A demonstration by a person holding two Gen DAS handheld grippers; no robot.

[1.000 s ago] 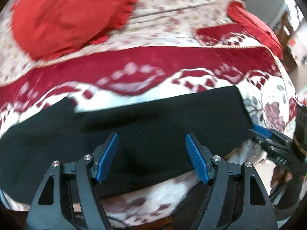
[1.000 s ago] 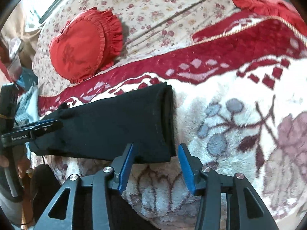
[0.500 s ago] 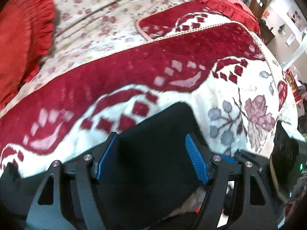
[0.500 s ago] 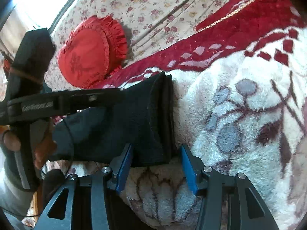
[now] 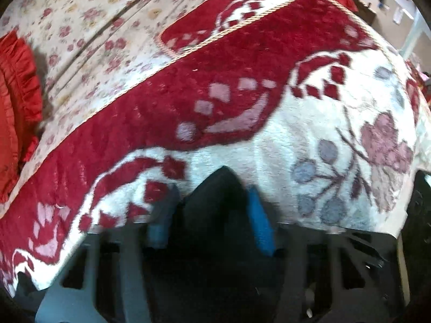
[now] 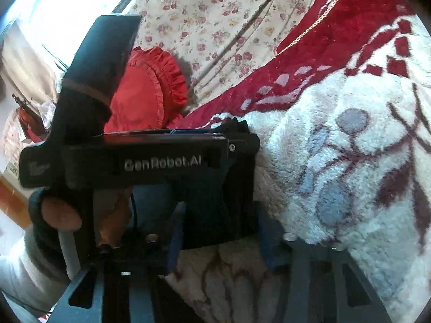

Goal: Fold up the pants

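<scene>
Your pants (image 6: pixel 215 210) are a soft, limp, fairly thick black knit, already doubled into a band on the near edge of the plush blanket (image 5: pixel 282 145), so expect them to sag and drag on the pile rather than slide; I judge the stacked layers will slip apart unless you pinch through all of them at the edge. Your left gripper (image 5: pixel 212 220) has just been closing and now pinches a peaked corner of the cloth between its blue pads (image 5: pixel 260 226). Your right gripper (image 6: pixel 218 239) has just been closing too; the near corner of the band sits between its jaws, but blur hides whether the pads press on it, so I cannot tell if it grips. Take hold at these two end corners and lift evenly. In the right view the left gripper's body crosses over the pants and hides most of them, with your hand (image 6: pixel 62 212) just below, so mind a clash between the tools. A red frilled cushion (image 6: pixel 145 91) lies well behind, on the floral sheet (image 6: pixel 215 21), clear of the fold
</scene>
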